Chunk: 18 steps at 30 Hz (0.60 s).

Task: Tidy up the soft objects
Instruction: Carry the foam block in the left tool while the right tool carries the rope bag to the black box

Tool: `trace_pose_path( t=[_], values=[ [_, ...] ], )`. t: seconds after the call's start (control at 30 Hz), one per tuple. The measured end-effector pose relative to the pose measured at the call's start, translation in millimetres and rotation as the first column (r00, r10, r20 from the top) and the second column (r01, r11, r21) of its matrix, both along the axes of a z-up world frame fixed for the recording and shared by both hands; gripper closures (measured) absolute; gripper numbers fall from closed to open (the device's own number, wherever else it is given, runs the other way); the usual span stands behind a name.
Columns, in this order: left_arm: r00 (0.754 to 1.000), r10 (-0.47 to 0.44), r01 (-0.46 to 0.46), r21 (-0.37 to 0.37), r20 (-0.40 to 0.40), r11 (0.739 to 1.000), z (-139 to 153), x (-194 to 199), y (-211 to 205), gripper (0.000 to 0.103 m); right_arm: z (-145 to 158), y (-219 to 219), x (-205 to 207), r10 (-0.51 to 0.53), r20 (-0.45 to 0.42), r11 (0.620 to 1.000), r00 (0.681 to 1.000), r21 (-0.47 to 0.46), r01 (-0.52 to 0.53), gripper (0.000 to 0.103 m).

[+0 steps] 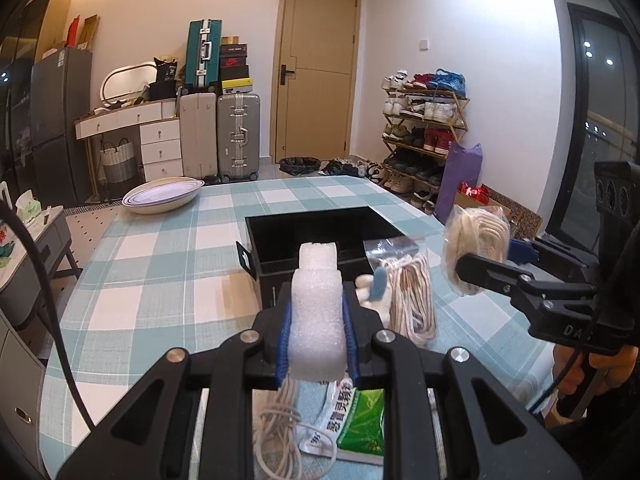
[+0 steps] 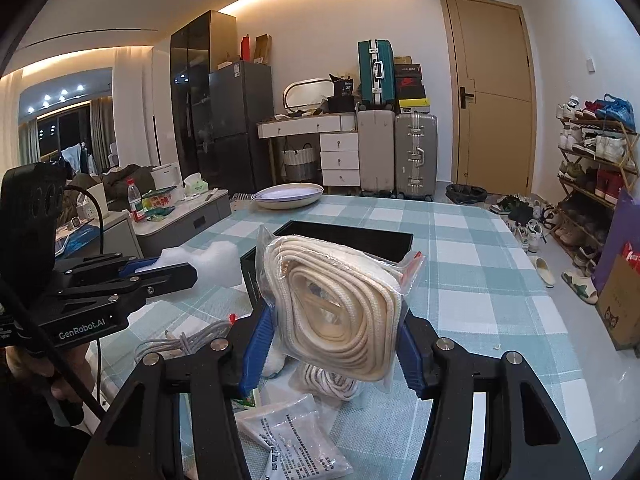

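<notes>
far left on the checked tablecloth (image 1: 160, 264) sits a stack of shallow oval bowls (image 1: 163, 199), well apart from everything else. nearer the middle, the left gripper (image 1: 318, 336) has its blue pads (image 1: 283, 344) pressed hard into the sides of a white foam block (image 1: 318, 308), so the jaws stand narrow and the block sticks up between them, lifted clear of the cloth. seen from the right wrist, the same foam (image 2: 208, 258) juts out past the fingertips toward the bin. below that gripper, at the near edge of the table, lie a loose bundle of grey-white cord (image 1: 276, 428) and a green and white sachet (image 1: 352, 420).

just beyond the foam stands the black bin (image 1: 312, 240), open-topped and dark inside. to the right of the foam, beside the bin's near right corner, lie a small white and blue soft toy (image 1: 374, 290) and a clear bag of thin striped cord (image 1: 412, 300), touching the cloth.

further right, the right gripper (image 2: 334, 340) clamps a clear plastic bag of coiled cream rope (image 2: 340, 312) at a middling width, blue pads (image 2: 256, 344) against both sides, held up in the air near the bin's right side. under it lie another coil of striped cord (image 2: 332, 384) and a white printed packet (image 2: 296, 436).
</notes>
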State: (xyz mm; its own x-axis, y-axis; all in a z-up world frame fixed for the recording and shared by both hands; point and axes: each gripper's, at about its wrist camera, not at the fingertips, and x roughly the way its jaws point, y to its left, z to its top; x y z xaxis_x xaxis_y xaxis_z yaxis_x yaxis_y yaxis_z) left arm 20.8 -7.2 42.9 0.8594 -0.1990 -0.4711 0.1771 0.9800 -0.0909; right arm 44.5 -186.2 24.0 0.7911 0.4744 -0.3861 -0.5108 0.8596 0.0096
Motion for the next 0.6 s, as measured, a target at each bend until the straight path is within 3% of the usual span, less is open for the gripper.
trace_pose_path(
  t=[0.6],
  values=[
    [0.997, 0.037, -0.036, -0.016, 0.064, 0.999, 29.3, 50.3, 7.8, 0.083, 49.1, 0.4, 40.3, 0.021, 0.034, 0.998, 0.999, 0.06, -0.023, 0.047]
  ],
)
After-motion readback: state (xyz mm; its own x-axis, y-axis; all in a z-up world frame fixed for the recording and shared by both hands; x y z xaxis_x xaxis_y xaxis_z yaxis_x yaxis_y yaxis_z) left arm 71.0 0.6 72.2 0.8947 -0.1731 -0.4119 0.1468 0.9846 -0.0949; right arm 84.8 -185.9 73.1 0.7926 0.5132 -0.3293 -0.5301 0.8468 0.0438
